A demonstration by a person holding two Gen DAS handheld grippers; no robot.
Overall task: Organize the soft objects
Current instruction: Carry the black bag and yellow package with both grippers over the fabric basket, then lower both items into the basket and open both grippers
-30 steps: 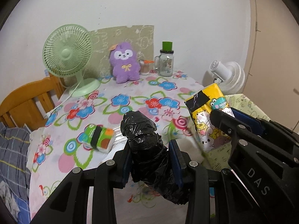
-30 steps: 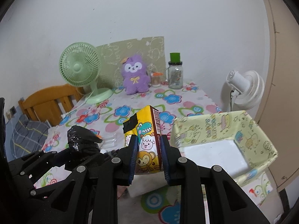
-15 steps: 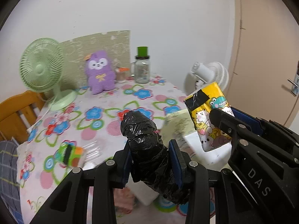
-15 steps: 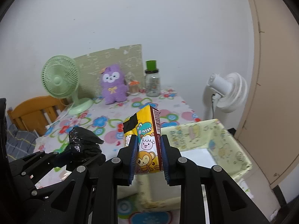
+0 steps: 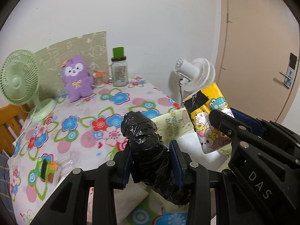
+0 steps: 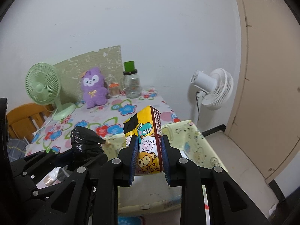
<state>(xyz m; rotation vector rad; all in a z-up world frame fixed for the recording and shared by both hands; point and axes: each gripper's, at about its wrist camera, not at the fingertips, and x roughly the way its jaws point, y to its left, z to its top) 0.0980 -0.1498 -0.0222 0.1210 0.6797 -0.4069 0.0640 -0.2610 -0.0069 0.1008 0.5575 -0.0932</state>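
My left gripper (image 5: 151, 156) is shut on a crumpled black plastic bag roll (image 5: 144, 142) that sticks up between its blue pads. My right gripper (image 6: 149, 151) is shut on a yellow cartoon tissue pack (image 6: 147, 142), held upright. Both hang above the yellow-green fabric bin (image 6: 189, 138) that stands beside the table. In the left wrist view the tissue pack (image 5: 208, 120) shows at the right, over the bin's wall (image 5: 172, 125). A green and orange soft pack (image 5: 46, 169) lies on the floral tablecloth (image 5: 80, 123) at the near left. A purple plush toy (image 5: 76, 78) sits at the table's back.
A green desk fan (image 5: 18, 78), a glass jar with a green lid (image 5: 119, 69) and a small orange-capped jar (image 5: 99, 78) stand at the table's back. A white floor fan (image 6: 213, 88) stands by the beige door (image 6: 266, 75). A wooden chair (image 6: 24, 120) is at the left.
Both grippers have carried their loads to the right, off the table's middle and over the fabric bin. The table and green fan have slid left in both views. The grips are unchanged.
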